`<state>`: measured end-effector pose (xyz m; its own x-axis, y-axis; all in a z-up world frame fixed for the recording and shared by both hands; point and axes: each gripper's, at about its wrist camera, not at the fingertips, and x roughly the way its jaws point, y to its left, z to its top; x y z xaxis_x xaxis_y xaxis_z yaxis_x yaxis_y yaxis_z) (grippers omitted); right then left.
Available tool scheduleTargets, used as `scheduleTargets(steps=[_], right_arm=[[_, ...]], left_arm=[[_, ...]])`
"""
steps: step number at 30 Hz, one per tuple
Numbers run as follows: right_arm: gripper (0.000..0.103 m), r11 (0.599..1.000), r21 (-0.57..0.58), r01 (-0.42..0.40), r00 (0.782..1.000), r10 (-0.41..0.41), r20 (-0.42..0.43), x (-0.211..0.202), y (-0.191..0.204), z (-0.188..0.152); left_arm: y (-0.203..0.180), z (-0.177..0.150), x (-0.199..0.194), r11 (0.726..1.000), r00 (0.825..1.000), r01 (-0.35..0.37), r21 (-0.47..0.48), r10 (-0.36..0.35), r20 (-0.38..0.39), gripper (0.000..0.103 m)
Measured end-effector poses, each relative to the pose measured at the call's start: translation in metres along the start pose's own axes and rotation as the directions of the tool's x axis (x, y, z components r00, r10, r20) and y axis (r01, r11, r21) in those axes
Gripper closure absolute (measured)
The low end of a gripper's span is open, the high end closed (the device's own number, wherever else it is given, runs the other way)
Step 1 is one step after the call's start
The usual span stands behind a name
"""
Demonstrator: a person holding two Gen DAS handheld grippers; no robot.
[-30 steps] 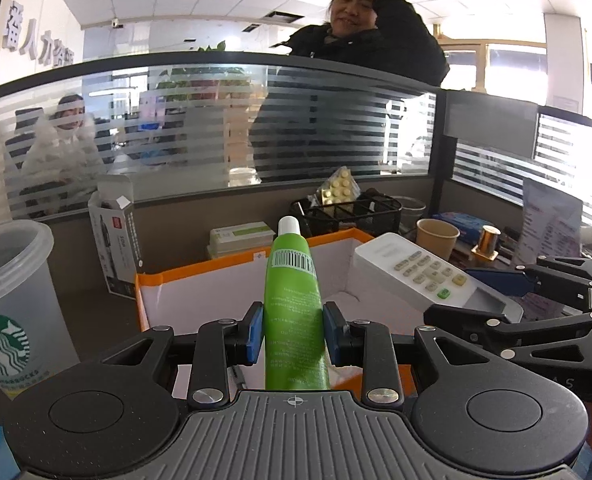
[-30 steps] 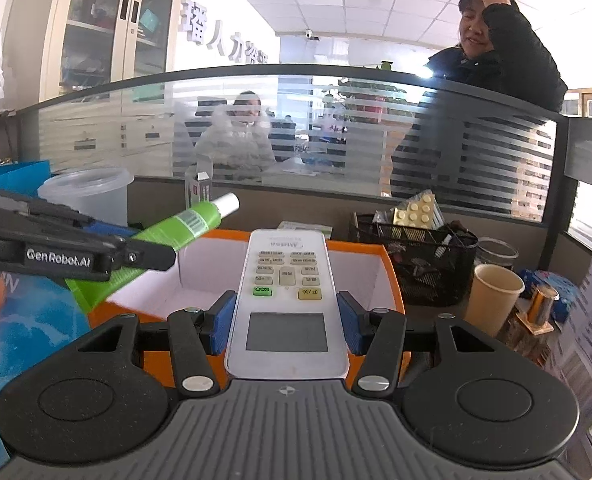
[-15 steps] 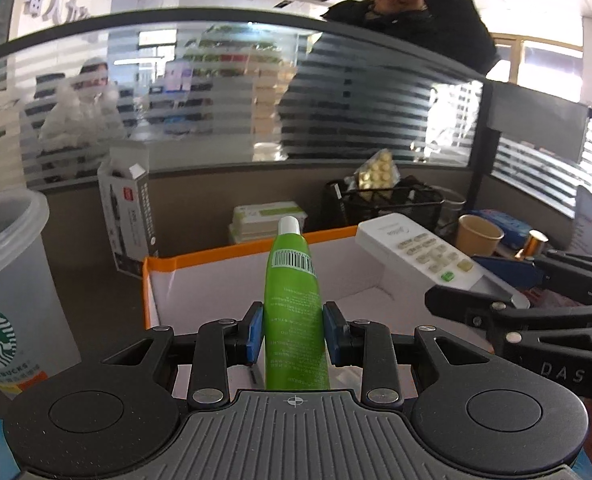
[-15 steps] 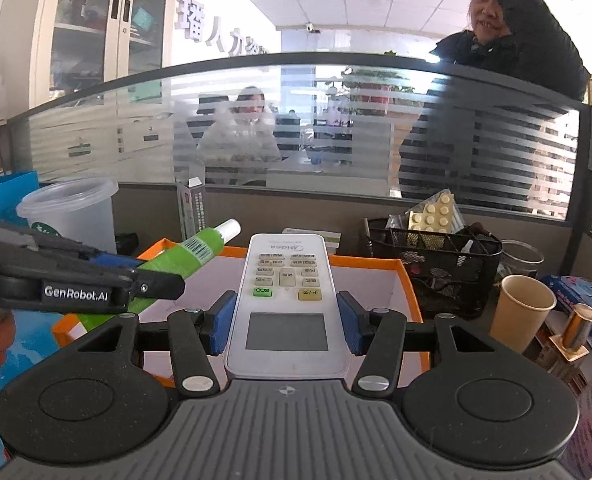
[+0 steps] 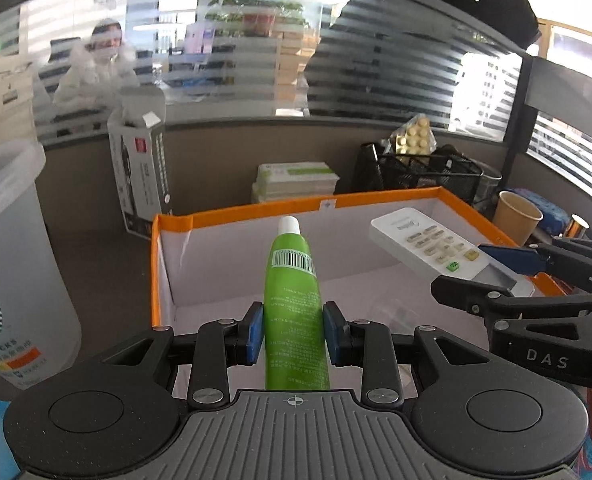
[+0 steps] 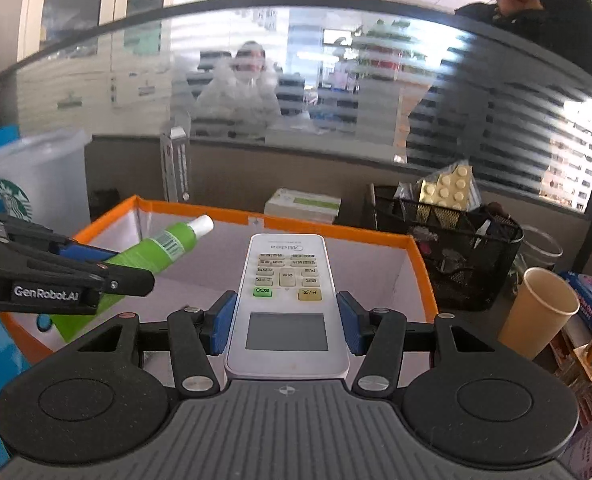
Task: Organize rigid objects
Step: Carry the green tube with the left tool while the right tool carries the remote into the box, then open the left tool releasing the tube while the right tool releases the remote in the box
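Holding, left: we see the left gripper (image 5: pixel 292 334) at lower centre of the left wrist view, its blue pads pressed against both sides of the green tube (image 5: pixel 294 304), white cap pointing away from us.
Holding, right: we see the right gripper (image 6: pixel 287 325) at lower centre of the right wrist view, its blue pads clamped on the flanks of the white remote (image 6: pixel 287 304), buttons and screen facing up.
Tube's place: we find it above the near left part of the orange-rimmed box (image 5: pixel 235 222), over the pale box floor.
Remote's place: in the left wrist view we see it at right of centre, raised above the right part of the box, with the right gripper's dark fingers (image 5: pixel 508 298) reaching in from the right edge.
Crossing tools: in the right wrist view we see the left gripper's arm enter from the left edge, the tube slanting toward the upper middle of the frame, apart from the remote.
Left side: we note a clear Starbucks cup (image 5: pixel 11 272) at the left edge, beside the box.
Behind the box: we see an upright carton (image 5: pixel 141 176) at upper left, a flat green-and-white packet (image 5: pixel 296 180) at centre, and a black mesh basket (image 6: pixel 452 256) holding blister packs (image 6: pixel 450 192).
Right side: we see a paper cup (image 6: pixel 540 312) near the box's right wall.
Backdrop: we see a striped glass partition (image 6: pixel 296 92) across the upper frame.
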<state>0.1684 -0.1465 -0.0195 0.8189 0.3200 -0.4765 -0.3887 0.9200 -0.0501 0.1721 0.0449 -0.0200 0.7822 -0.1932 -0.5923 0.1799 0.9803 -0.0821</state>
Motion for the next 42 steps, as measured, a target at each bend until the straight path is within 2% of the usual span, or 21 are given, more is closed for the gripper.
scheduleTargets(steps=[20,42], right_arm=[[0.053,0.999,-0.024,0.041,0.994,-0.043,-0.096,0.028,-0.003,-0.007],[0.052,0.997,-0.070,0.027,0.991,-0.036,-0.128,0.041,-0.001,0.001]], left_arm=[[-0.010,-0.004,0.023,1.000,0.997,-0.014,0.006,0.015,-0.078,0.074],[-0.016,-0.003,0.038,0.999,0.992,-0.035,0.019,0.037,-0.117,0.074]])
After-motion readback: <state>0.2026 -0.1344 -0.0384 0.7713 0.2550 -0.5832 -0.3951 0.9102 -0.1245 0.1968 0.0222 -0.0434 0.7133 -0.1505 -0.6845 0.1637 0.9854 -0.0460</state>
